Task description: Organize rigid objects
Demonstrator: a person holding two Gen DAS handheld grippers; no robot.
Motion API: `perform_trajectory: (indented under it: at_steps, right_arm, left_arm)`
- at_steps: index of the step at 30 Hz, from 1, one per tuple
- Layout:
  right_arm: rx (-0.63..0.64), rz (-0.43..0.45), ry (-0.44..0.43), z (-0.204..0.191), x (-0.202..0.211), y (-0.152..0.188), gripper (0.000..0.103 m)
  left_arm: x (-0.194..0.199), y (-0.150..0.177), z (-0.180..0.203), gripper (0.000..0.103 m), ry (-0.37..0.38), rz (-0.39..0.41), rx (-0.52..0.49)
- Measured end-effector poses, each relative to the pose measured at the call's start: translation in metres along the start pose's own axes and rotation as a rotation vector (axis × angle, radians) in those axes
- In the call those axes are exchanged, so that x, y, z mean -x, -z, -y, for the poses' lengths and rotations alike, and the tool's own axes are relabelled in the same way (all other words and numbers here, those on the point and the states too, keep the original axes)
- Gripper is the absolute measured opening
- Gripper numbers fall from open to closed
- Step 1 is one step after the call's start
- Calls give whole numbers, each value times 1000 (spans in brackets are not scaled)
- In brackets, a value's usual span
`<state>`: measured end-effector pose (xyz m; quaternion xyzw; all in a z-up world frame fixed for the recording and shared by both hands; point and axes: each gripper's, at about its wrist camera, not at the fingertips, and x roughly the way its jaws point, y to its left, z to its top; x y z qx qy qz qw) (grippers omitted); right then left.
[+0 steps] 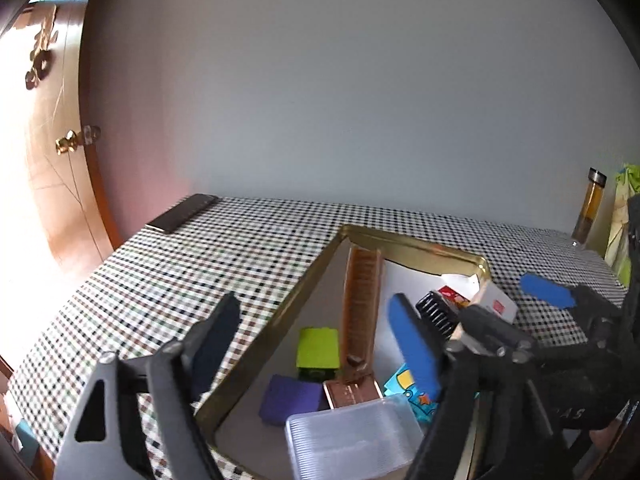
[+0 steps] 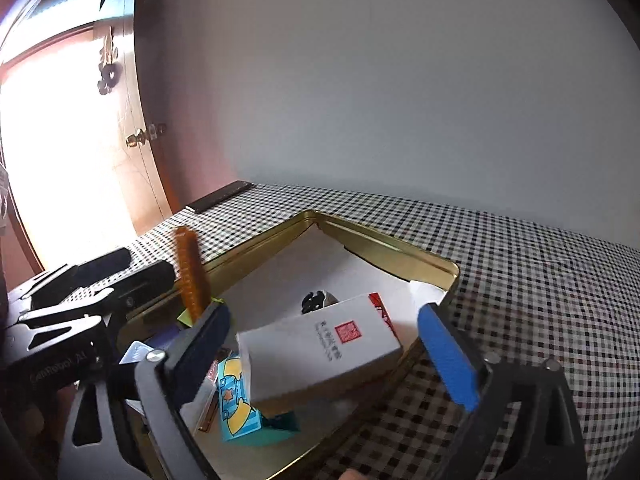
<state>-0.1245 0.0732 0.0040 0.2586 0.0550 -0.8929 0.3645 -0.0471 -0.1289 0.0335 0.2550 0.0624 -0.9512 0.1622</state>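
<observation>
Hovering over the gold metal tray (image 2: pixel 384 246) on the checked desk (image 2: pixel 520 260), my right gripper (image 2: pixel 324 344) gapes wide above the white cardboard box (image 2: pixel 320 348); my left gripper (image 1: pixel 316 344) spreads empty beside the brown comb (image 1: pixel 360 304).

A shallow gold metal tray (image 2: pixel 400 250) sits on the checked tablecloth (image 2: pixel 520 264). In it, a long brown comb (image 1: pixel 360 304) leans left of a white cardboard box (image 2: pixel 320 344); a blue cartoon-printed carton (image 2: pixel 236 404) lies before the box. A flat dark phone (image 1: pixel 182 213) lies at the far left corner.
</observation>
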Motion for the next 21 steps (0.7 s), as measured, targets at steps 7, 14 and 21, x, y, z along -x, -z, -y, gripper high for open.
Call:
perform_trajectory:
  at_steps: [7,14,21]
  right_arm:
    - [-22,67,13,1,20,-3,99]
    - [-22,74,23,-2,25,-3,100]
    - [-42,95,15,1,31,0,100]
  left_arm:
    - [11,-4,-7,103,-52,33,28]
    - [20,-1,-1,101,-61,58,-22]
    - [27,-2,5,102,-53,75,-42]
